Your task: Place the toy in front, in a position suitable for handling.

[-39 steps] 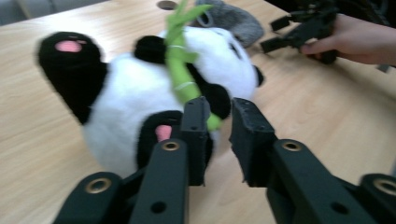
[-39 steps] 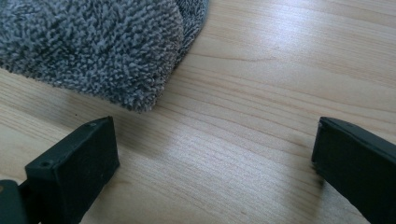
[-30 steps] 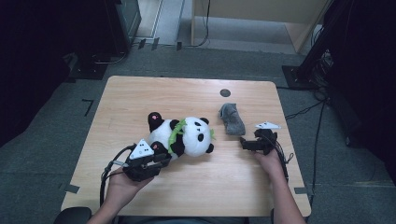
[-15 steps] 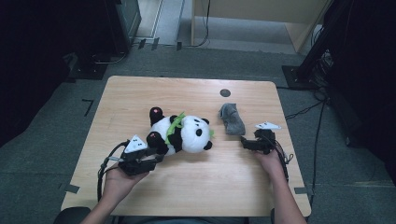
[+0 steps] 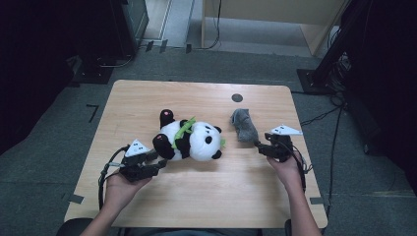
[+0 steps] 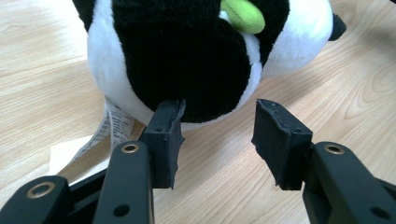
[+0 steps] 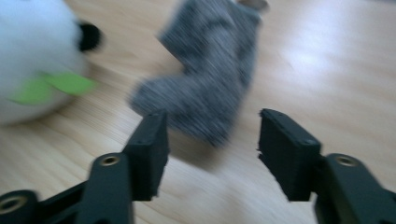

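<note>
Approach step, it seems: the left hand-held gripper [image 6: 217, 140], open, faces the panda [image 5: 189, 140] at centre frame, the right hand-held gripper [image 7: 212, 154], open, faces the sock [image 7: 210, 88]; next, each must close in.

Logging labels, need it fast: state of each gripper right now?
Left gripper: open, holding nothing, jaws at the panda plush.
Right gripper: open, holding nothing, just short of the grey sock.
</note>
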`<action>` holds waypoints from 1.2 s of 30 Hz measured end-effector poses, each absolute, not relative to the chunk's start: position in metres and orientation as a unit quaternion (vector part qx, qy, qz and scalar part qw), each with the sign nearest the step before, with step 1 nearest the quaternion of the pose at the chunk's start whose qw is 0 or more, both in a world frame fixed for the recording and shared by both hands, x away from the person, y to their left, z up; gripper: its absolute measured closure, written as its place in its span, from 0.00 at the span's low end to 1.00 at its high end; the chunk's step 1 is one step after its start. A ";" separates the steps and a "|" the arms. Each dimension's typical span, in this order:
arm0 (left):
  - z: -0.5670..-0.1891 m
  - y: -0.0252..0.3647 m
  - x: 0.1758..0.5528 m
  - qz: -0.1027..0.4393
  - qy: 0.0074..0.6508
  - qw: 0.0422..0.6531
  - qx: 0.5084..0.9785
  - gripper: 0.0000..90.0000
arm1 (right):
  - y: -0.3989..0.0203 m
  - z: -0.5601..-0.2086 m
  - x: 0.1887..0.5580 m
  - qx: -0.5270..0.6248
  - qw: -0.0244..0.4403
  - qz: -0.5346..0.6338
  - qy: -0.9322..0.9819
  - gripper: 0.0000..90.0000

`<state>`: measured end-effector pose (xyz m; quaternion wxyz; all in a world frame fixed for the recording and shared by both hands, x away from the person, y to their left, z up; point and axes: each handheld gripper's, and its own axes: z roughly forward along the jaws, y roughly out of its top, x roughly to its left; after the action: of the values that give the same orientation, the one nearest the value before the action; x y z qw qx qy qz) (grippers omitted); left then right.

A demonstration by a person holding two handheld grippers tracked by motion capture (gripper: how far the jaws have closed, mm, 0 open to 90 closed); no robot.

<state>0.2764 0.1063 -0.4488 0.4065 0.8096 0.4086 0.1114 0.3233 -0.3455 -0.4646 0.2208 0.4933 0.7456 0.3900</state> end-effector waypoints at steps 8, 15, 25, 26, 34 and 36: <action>-0.449 0.109 0.282 0.117 0.408 0.424 0.800 0.41 | -0.303 -0.453 0.345 0.449 0.179 0.416 0.770 0.52; -0.455 0.112 0.291 0.119 0.416 0.413 0.801 0.54 | -0.265 -0.449 0.375 0.417 0.164 0.432 0.783 0.72; -0.459 0.116 0.303 0.133 0.400 0.410 0.809 0.59 | -0.237 -0.459 0.389 0.380 0.134 0.419 0.814 0.80; -0.460 0.118 0.305 0.137 0.401 0.407 0.809 0.61 | -0.237 -0.459 0.386 0.381 0.131 0.420 0.813 0.80; -0.462 0.124 0.331 0.147 0.431 0.403 0.793 0.68 | -0.241 -0.460 0.354 0.353 0.101 0.423 0.828 0.84; -0.463 0.126 0.339 0.143 0.438 0.410 0.787 0.67 | -0.239 -0.460 0.346 0.345 0.087 0.425 0.832 0.84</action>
<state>0.3391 0.1258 -0.4632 0.4099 0.7873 0.4379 0.1427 0.3459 -0.2389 -0.4600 0.0873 0.3453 0.8321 0.4252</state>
